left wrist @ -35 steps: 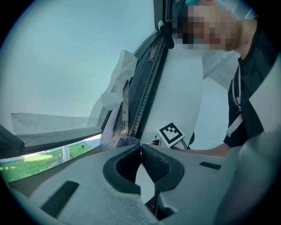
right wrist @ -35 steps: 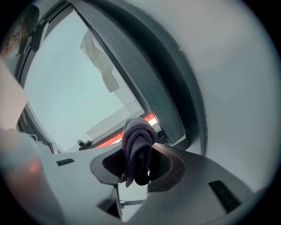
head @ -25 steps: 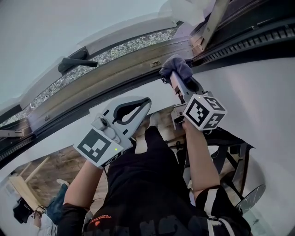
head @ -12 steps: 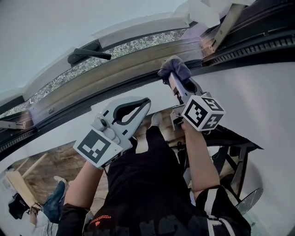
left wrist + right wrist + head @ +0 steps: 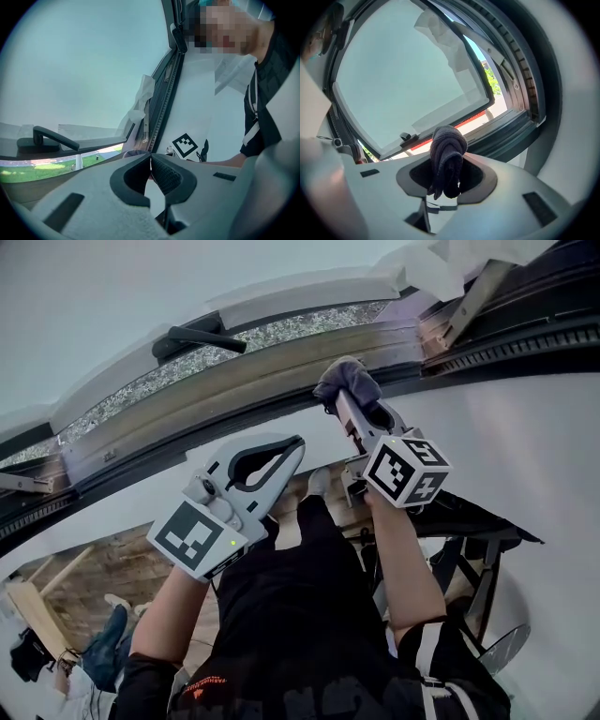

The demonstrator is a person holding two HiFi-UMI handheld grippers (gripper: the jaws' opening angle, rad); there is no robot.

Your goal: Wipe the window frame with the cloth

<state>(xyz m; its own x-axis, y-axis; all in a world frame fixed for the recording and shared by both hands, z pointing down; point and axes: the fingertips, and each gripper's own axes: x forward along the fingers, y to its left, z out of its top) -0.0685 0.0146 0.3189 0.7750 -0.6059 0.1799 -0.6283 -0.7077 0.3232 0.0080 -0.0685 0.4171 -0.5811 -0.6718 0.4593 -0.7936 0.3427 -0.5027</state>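
The right tool (image 5: 341,407) is clamped on the dark cloth (image 5: 349,379), which lies against the window frame (image 5: 225,382). The left tool (image 5: 298,444) is closed on nothing, below the frame.

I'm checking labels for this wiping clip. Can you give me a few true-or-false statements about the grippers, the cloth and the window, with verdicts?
1. The right gripper is shut on the cloth. True.
2. The left gripper holds a second cloth. False: its jaws are together with nothing between them.
3. The cloth is held up at the frame. True.
4. In the head view, the black handle lies to the right of the cloth. False: it lies to the cloth's left.
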